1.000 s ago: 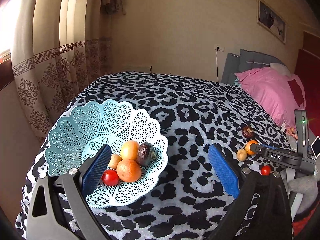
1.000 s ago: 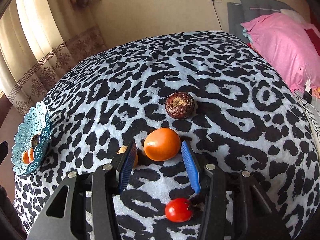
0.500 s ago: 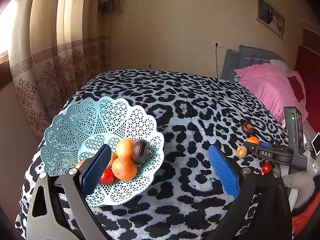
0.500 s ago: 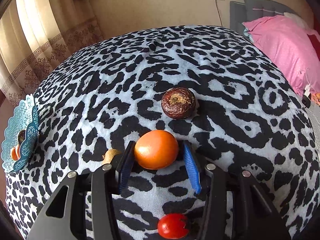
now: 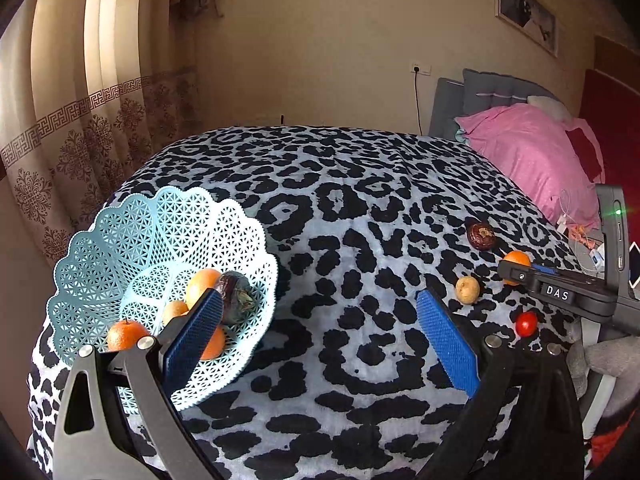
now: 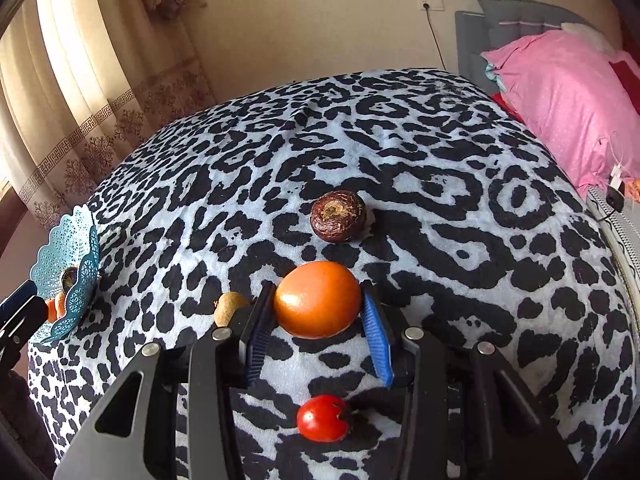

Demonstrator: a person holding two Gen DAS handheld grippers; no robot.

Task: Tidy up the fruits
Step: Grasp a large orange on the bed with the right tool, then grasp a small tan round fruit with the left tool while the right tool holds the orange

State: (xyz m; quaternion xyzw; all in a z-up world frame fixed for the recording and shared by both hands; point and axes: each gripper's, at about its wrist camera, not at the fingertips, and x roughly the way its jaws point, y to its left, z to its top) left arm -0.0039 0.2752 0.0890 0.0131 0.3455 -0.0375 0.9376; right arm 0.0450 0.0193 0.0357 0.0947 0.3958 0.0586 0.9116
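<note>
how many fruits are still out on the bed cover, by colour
orange: 1, between the right gripper fingers
dark brown: 1
tan: 1
red: 1
total: 4

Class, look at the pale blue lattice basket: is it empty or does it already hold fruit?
Holding fruit. The basket contains several oranges and a dark brownish fruit, with room left inside.

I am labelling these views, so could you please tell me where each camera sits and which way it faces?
Left wrist: on the left gripper, looking along its open fingers across the bed at the basket; the right gripper shows at right.
Right wrist: on the right gripper, looking down at the orange between its pads.
Shared: basket, orange, tomato, bed.
</note>
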